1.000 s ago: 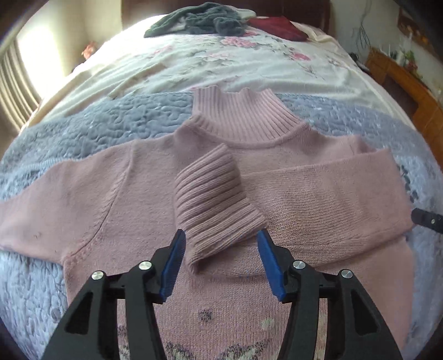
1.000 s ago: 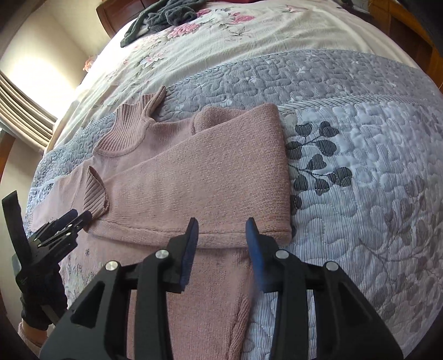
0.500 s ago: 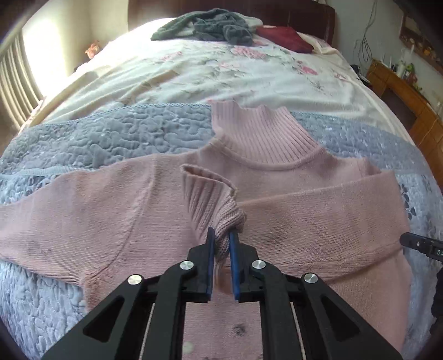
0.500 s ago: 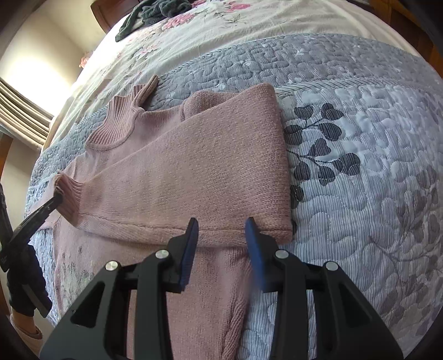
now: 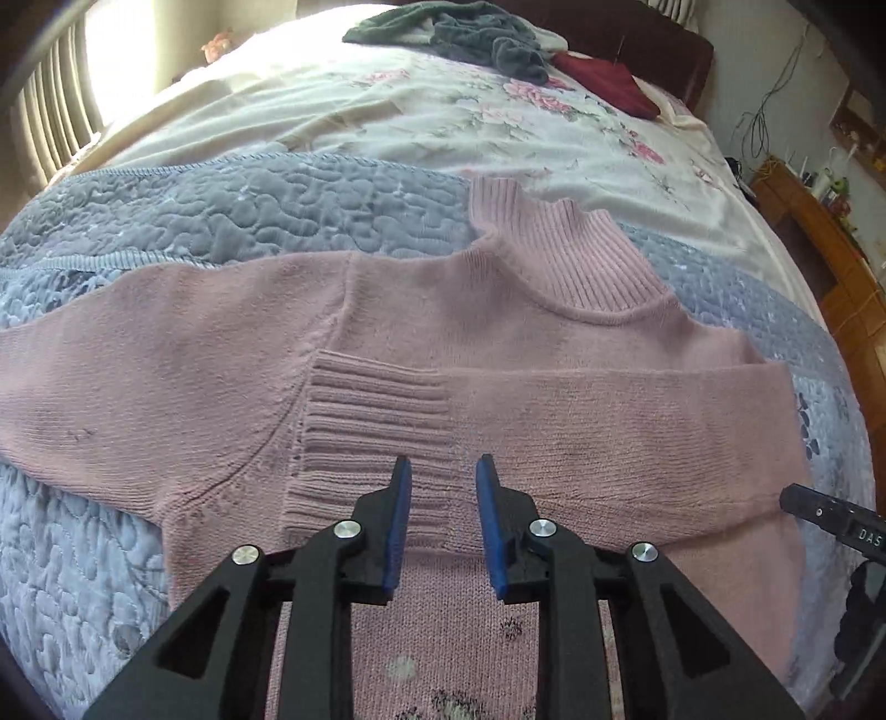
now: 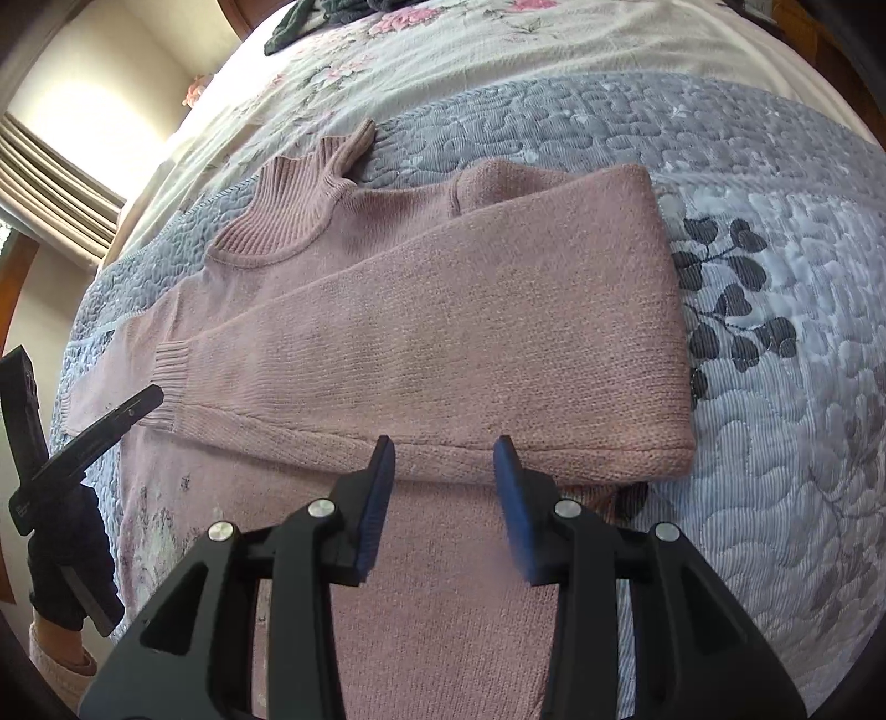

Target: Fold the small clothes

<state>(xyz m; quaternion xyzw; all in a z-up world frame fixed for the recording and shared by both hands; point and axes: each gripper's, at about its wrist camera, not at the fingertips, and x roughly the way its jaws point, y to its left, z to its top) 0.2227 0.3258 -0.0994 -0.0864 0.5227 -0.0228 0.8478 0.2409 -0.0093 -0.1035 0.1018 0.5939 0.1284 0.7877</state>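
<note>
A pink knitted turtleneck sweater [image 5: 498, 332] [image 6: 443, 332] lies flat on the grey quilt. Its right sleeve is folded across the chest, and the ribbed cuff [image 5: 376, 437] [image 6: 169, 387] lies flat near the left armhole. The other sleeve [image 5: 138, 376] stretches out to the left. My left gripper [image 5: 443, 471] hovers open just at the cuff's near edge, nothing between its fingers. My right gripper [image 6: 443, 448] stands open over the lower edge of the folded sleeve, empty. The left gripper's tip [image 6: 127, 412] shows beside the cuff in the right wrist view.
The grey quilt [image 5: 221, 210] [image 6: 775, 332] covers the near half of the bed; a floral sheet [image 5: 443, 122] lies beyond. Dark grey clothes [image 5: 470, 33] and a red garment [image 5: 603, 83] sit by the headboard. A wooden cabinet [image 5: 819, 238] stands at the right.
My left gripper shut on the ribbed cuff, carried it left, laid it flat and has opened. The right gripper stayed open over the folded sleeve's edge.
</note>
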